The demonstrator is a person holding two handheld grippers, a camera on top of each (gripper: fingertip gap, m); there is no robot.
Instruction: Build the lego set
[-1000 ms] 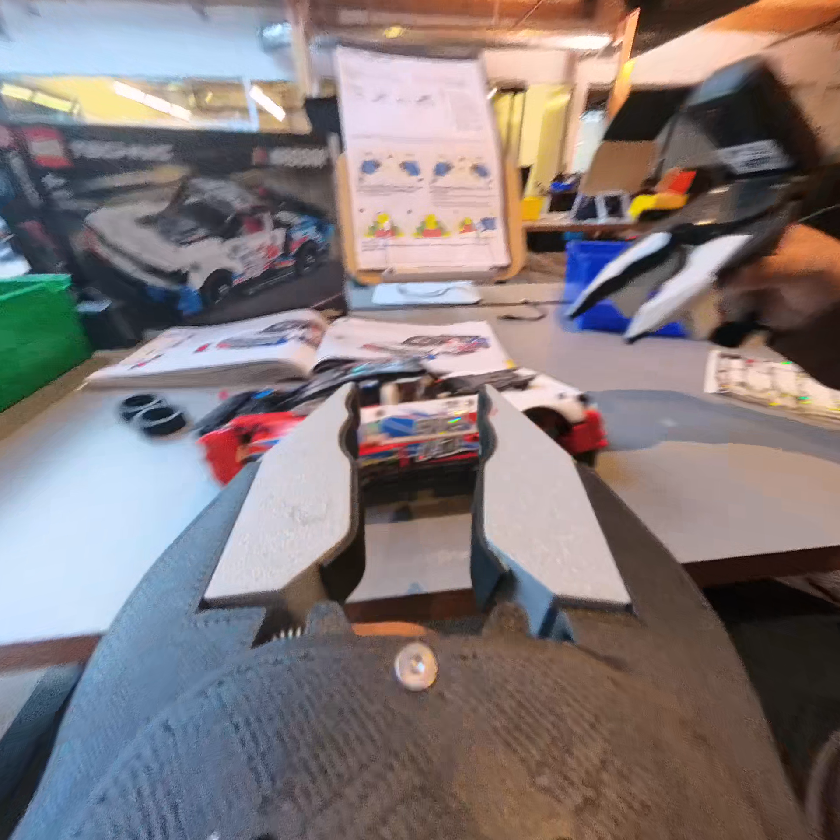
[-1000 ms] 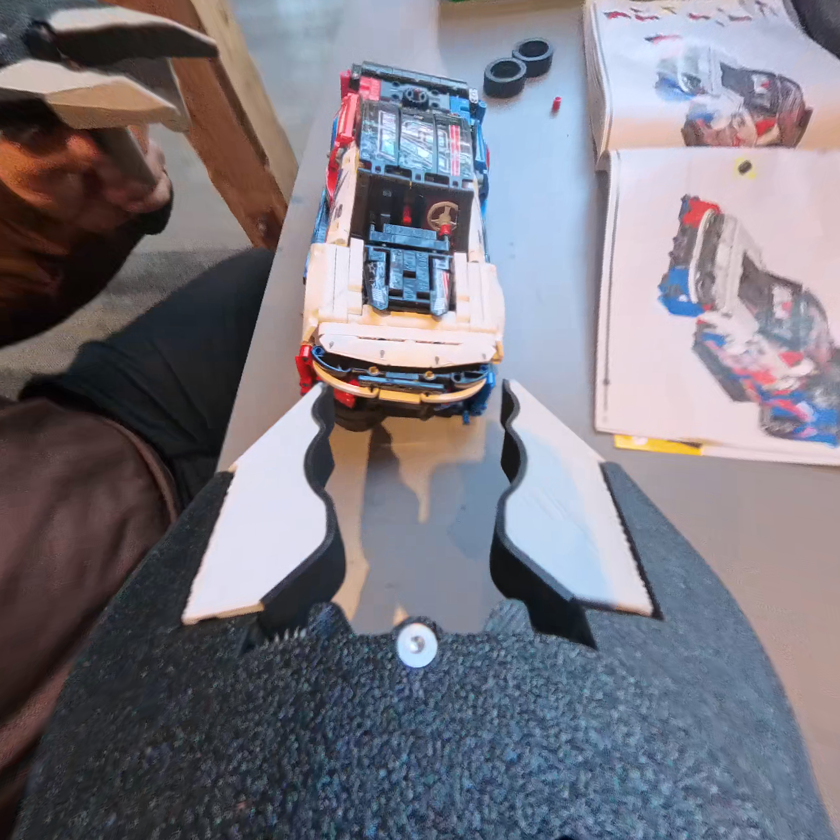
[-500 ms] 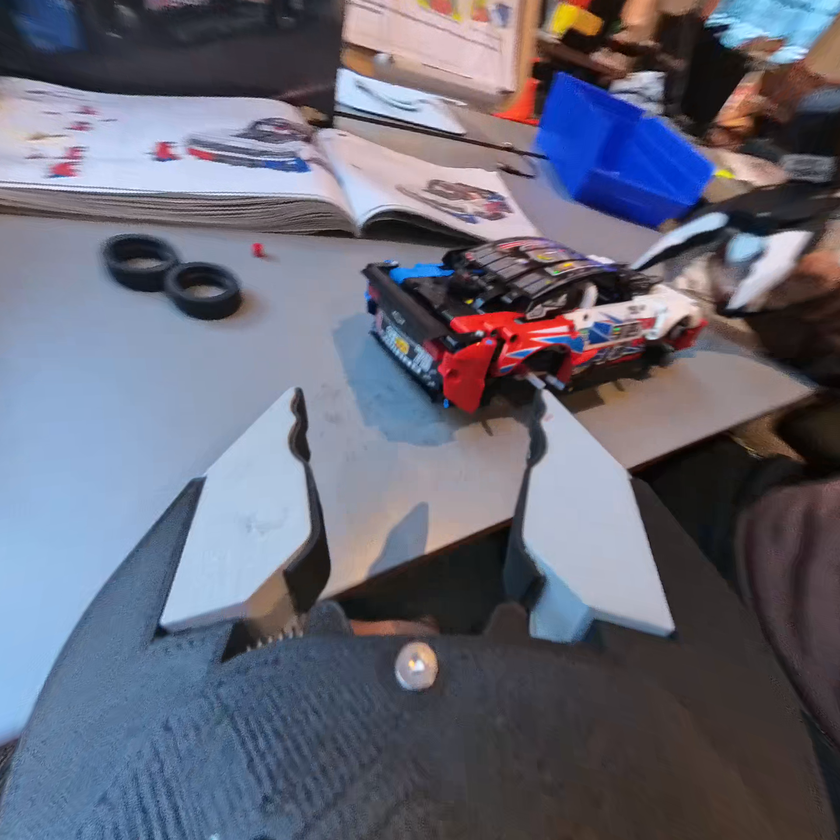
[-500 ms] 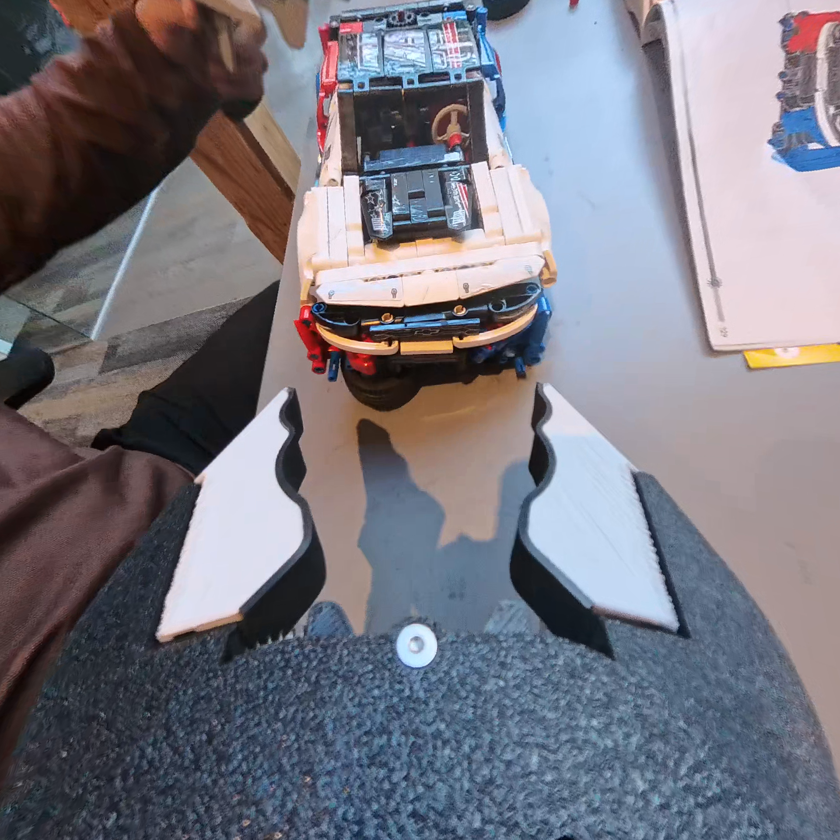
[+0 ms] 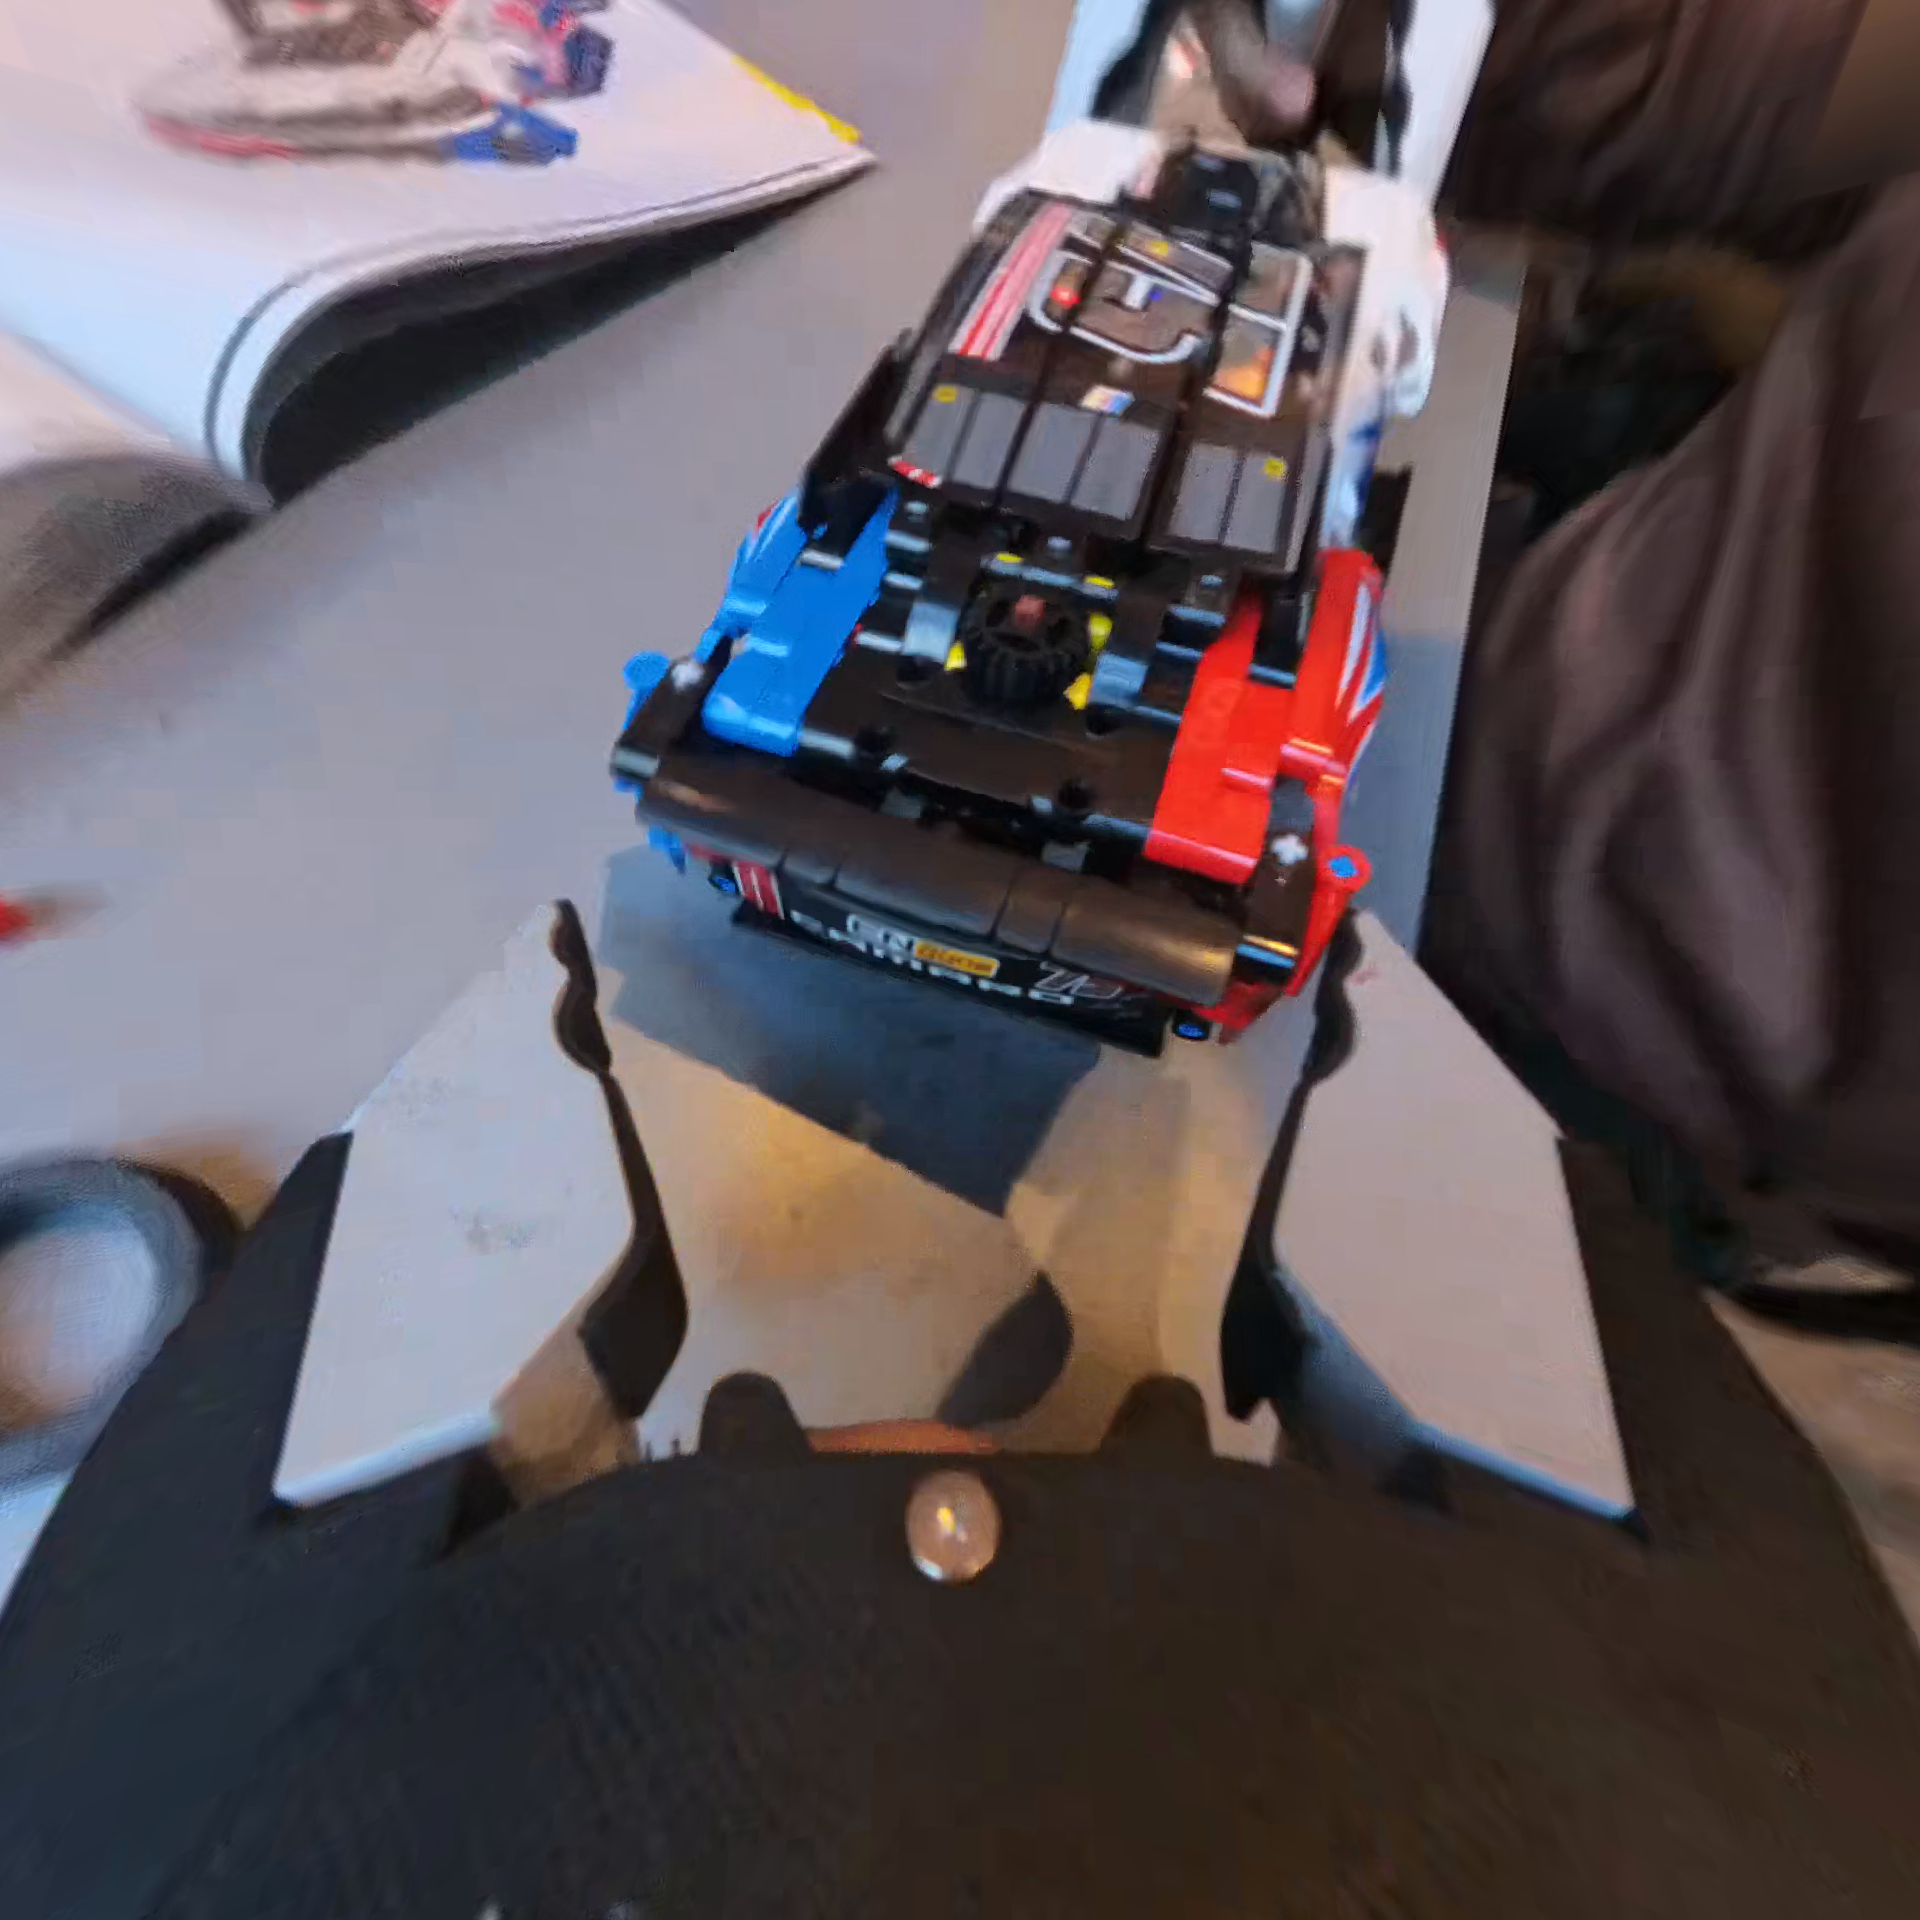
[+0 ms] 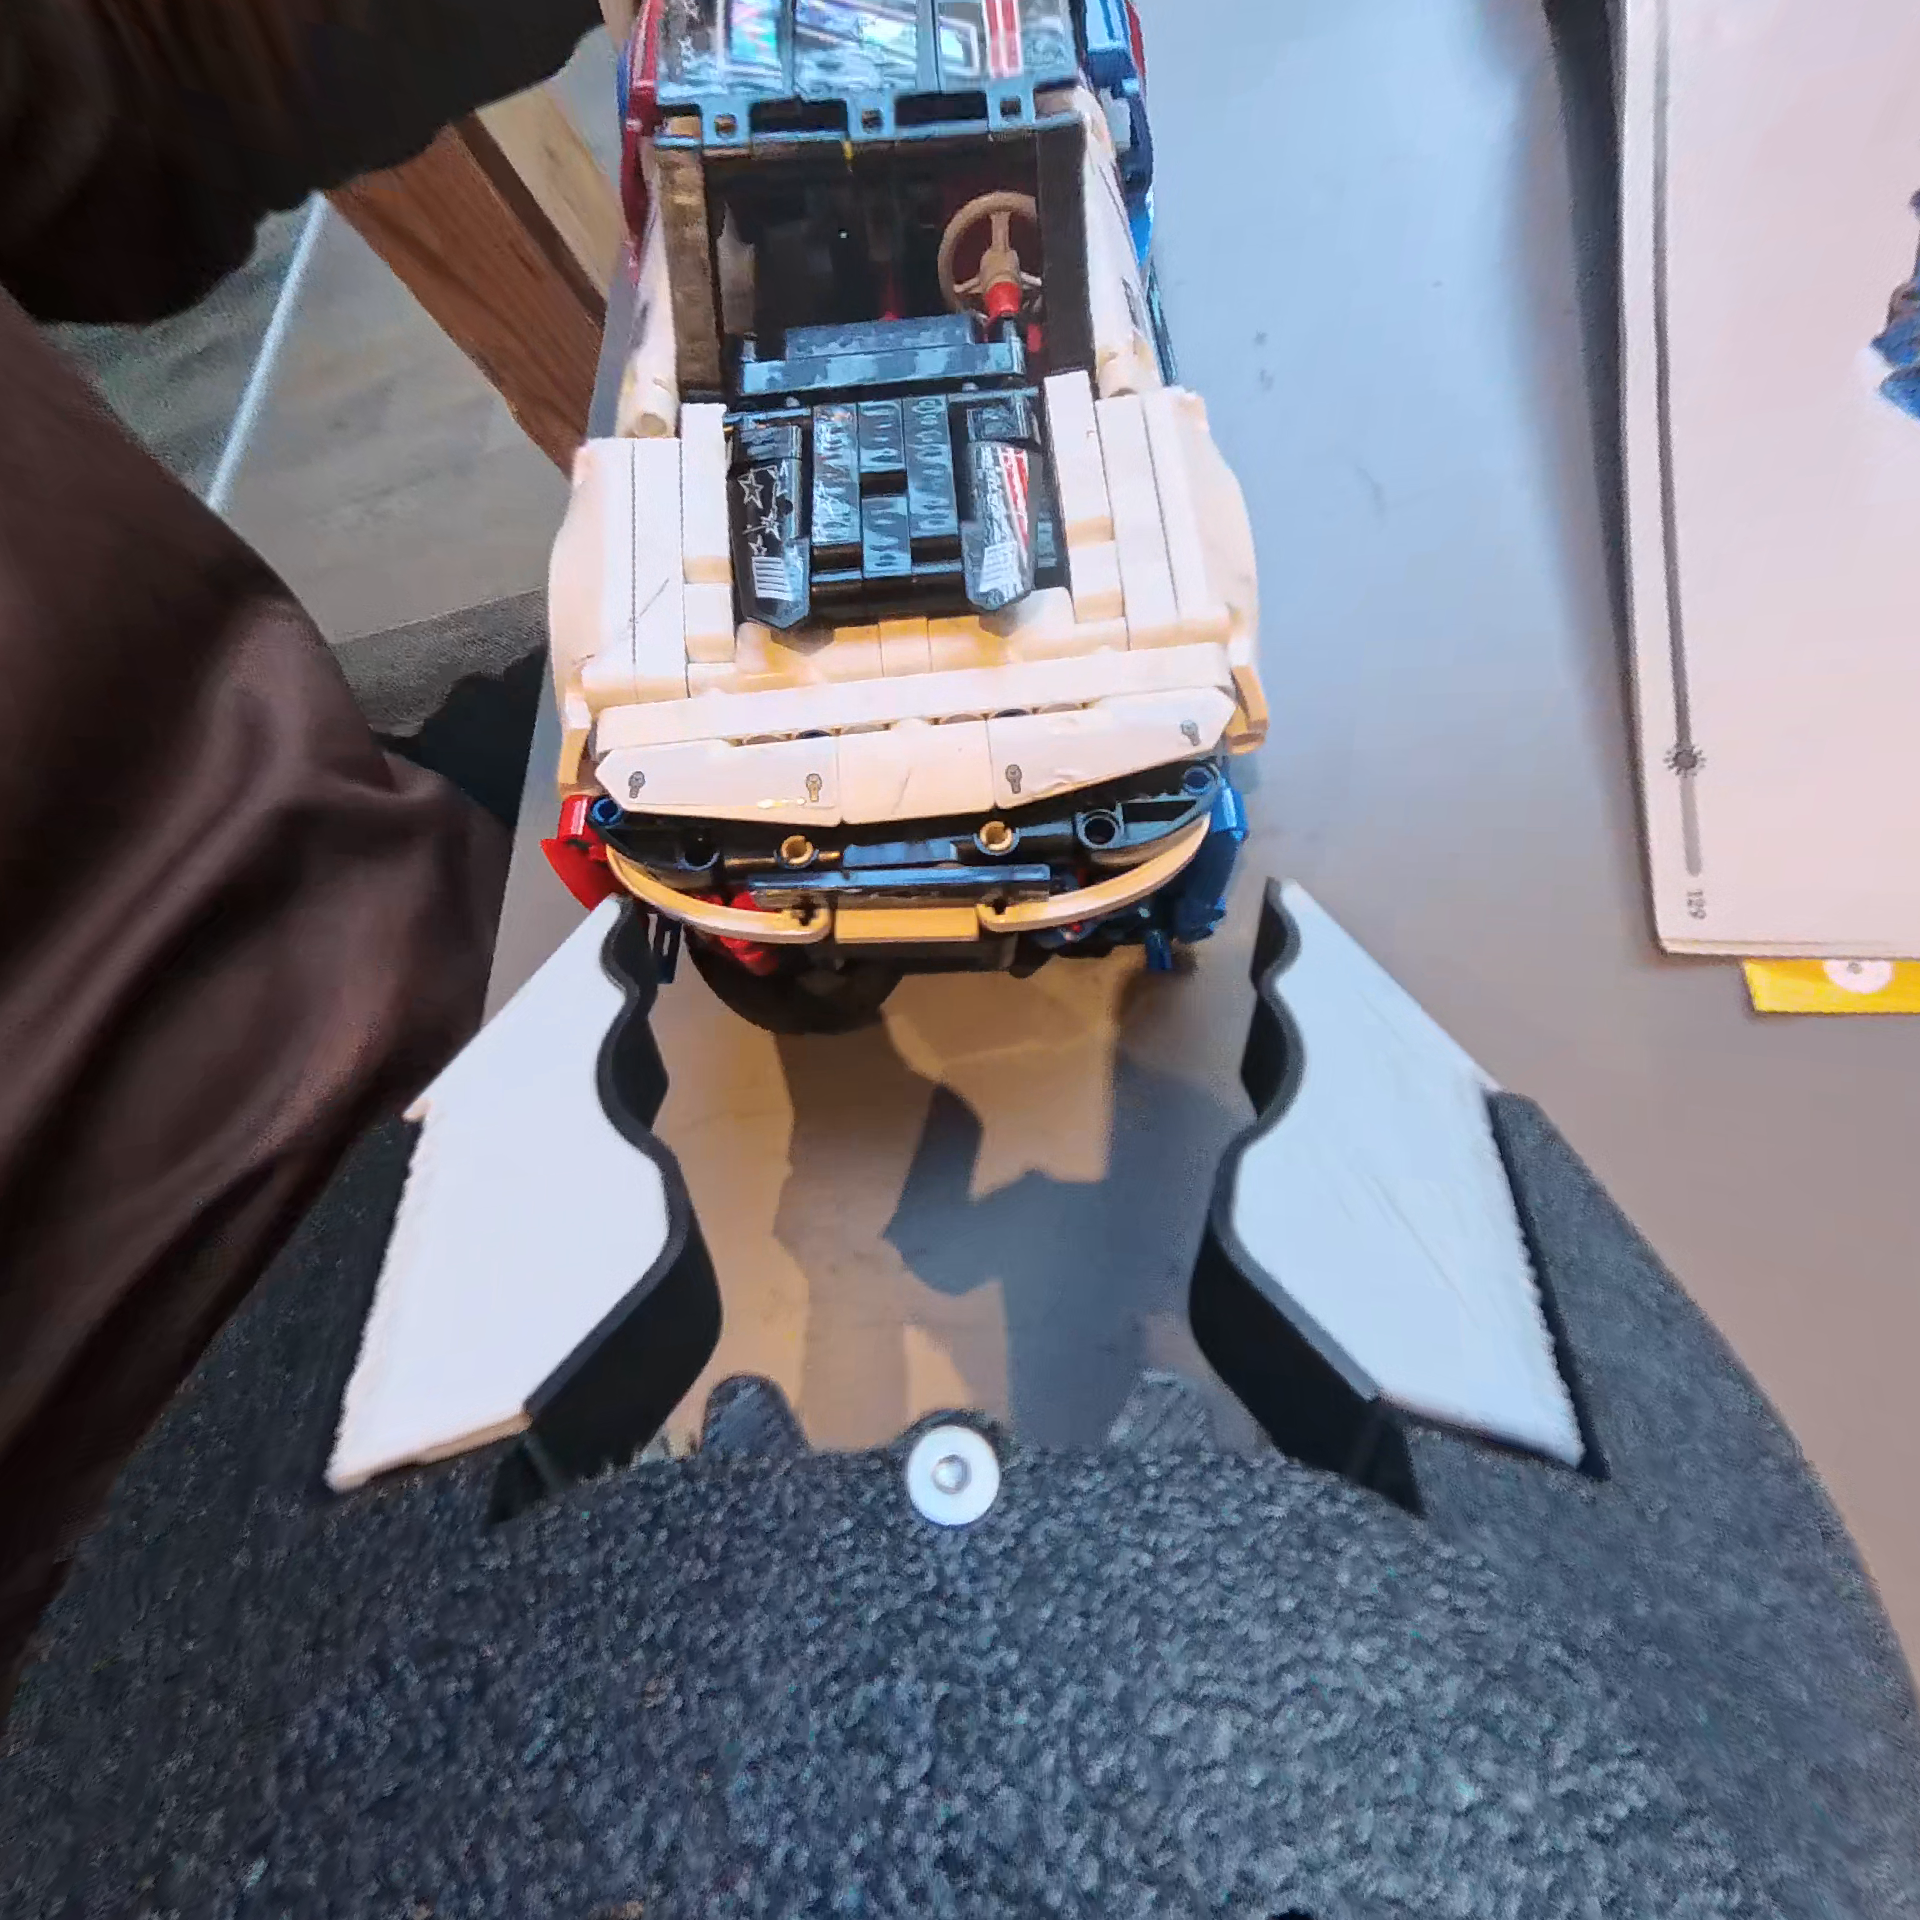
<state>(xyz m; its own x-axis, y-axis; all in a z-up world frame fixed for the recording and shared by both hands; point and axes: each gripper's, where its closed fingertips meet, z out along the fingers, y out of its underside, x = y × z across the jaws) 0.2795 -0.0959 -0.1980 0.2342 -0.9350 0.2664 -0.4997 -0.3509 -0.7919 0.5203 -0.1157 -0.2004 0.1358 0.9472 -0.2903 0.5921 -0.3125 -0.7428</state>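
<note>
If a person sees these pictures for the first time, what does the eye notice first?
The toy car on the grey table stands out: its white front faces the open right gripper, and its black, blue and red rear faces the open left gripper. An open instruction book lies beside the car, and a brown sleeve fills the left edge of the right wrist view.

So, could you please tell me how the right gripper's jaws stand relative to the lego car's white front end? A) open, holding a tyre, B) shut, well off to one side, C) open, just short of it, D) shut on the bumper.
C: the right gripper has its jaws spread wide and empty, just short of the lego car.
</note>
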